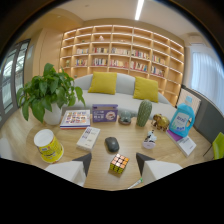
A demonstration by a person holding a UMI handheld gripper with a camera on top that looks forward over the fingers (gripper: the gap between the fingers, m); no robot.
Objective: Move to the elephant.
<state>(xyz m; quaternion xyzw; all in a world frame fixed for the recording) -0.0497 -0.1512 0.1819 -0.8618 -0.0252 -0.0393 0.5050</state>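
Fingers [114, 161] spread wide, holding nothing; a cube [119, 164] stands between them on the table [131, 137], untouched. Elephant [160, 122] sits at about 1 o'clock, beyond the mouse [112, 144], between cactus [144, 113] and blue bottle [182, 120]. Approach likely needs a rightward swing.

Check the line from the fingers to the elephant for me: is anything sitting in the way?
Partly. The gripper is open, with the Rubik's cube standing between its fingers. The elephant sits beyond, toward the blue bottle. The small white object lies close to that line; the cactus stands just beside the elephant.
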